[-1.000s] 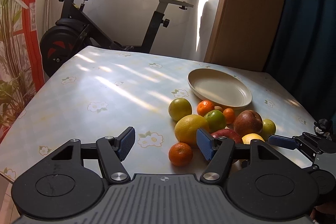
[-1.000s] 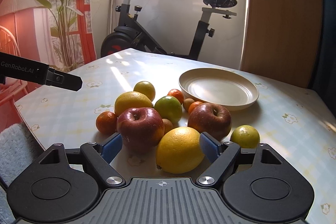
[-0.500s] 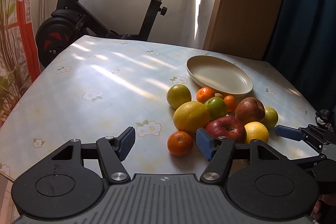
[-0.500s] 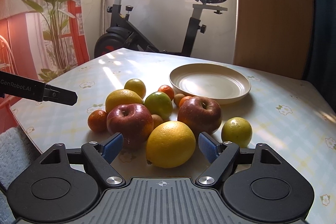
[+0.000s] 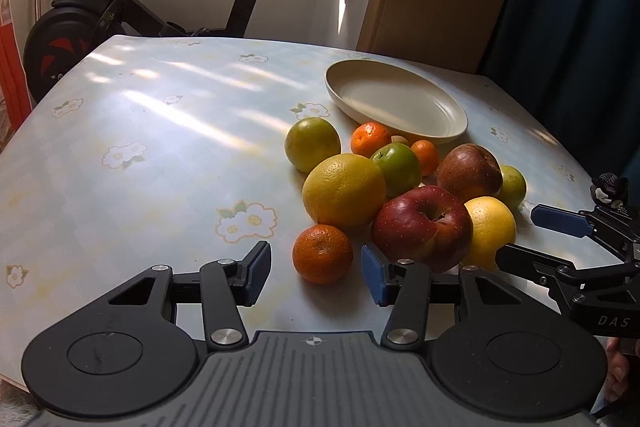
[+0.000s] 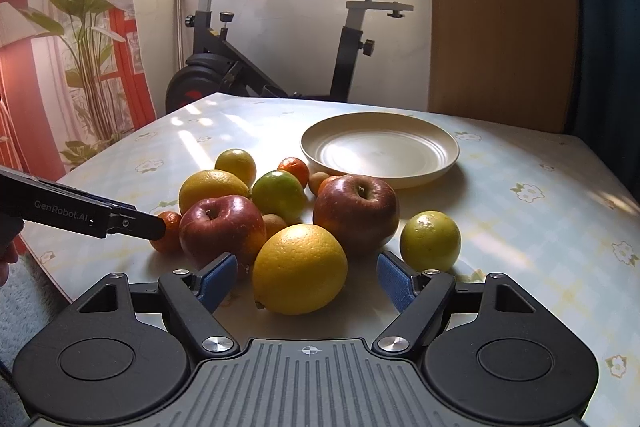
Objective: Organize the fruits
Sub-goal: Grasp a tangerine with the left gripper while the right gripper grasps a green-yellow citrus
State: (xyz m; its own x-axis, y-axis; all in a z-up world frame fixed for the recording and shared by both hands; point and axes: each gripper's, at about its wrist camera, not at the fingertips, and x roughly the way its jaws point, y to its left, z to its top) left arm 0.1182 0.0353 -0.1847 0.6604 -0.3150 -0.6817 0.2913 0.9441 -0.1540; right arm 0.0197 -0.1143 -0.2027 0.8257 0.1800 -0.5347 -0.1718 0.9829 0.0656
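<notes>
Both our grippers, left (image 5: 316,269) and right (image 6: 307,277), advanced toward the fruit, jaws released; left casing reads "GenRobot.AI", right "DAS".

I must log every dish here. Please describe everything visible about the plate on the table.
The plate is round, cream-coloured, smooth and matte, maybe plastic or ceramic, with a shallow raised rim and faint rings inside. It lies flat and empty on the flowered tablecloth, behind the fruit pile. Whether the nearest small fruits touch its rim is unclear.

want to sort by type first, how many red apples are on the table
2. One red apple sits at the near left of the pile, by the left gripper. The other apple is mid-pile, just before the plate. None looks hidden.
</notes>
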